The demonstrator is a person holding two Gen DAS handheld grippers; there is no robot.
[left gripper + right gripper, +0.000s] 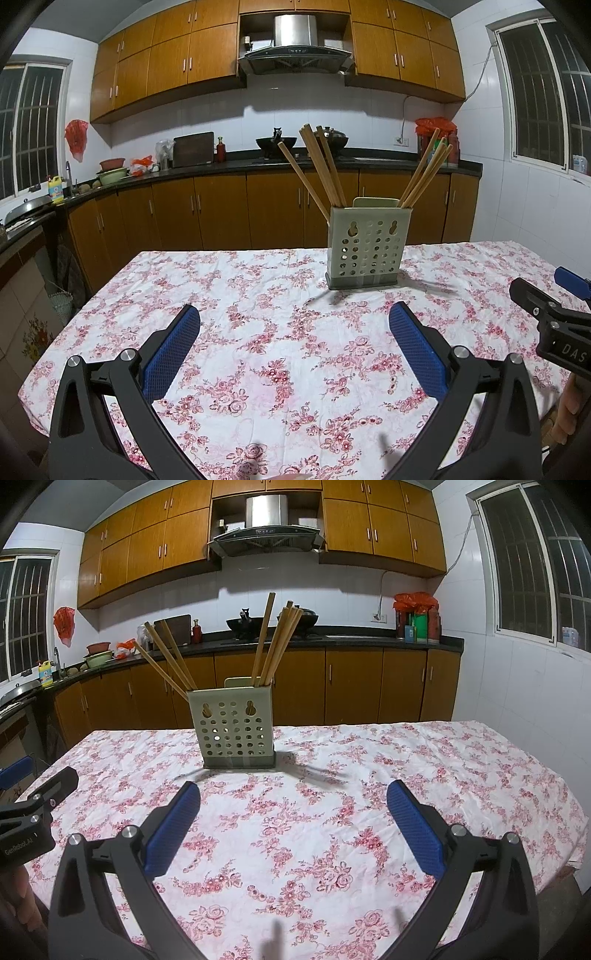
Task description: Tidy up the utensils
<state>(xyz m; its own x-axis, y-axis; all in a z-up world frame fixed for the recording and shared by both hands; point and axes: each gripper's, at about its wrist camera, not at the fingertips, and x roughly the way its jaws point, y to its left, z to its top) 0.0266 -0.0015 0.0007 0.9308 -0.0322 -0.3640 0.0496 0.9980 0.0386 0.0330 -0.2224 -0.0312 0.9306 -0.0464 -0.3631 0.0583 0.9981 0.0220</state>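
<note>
A grey-green perforated utensil holder [365,247] stands upright on the floral tablecloth [258,314]; it also shows in the right wrist view [236,731]. Several wooden chopsticks [325,166] lean out of it in two bunches, left and right [273,646]. My left gripper [295,350] is open and empty, low over the cloth, short of the holder. My right gripper [293,830] is open and empty, also short of the holder. The right gripper shows at the right edge of the left wrist view [554,317]; the left gripper shows at the left edge of the right wrist view [33,808].
The table's far edge [258,253] faces brown kitchen cabinets [221,210] and a dark counter with a wok [276,142] and pots. A sink area [66,184] lies at the left. Barred windows [524,565] are on both side walls.
</note>
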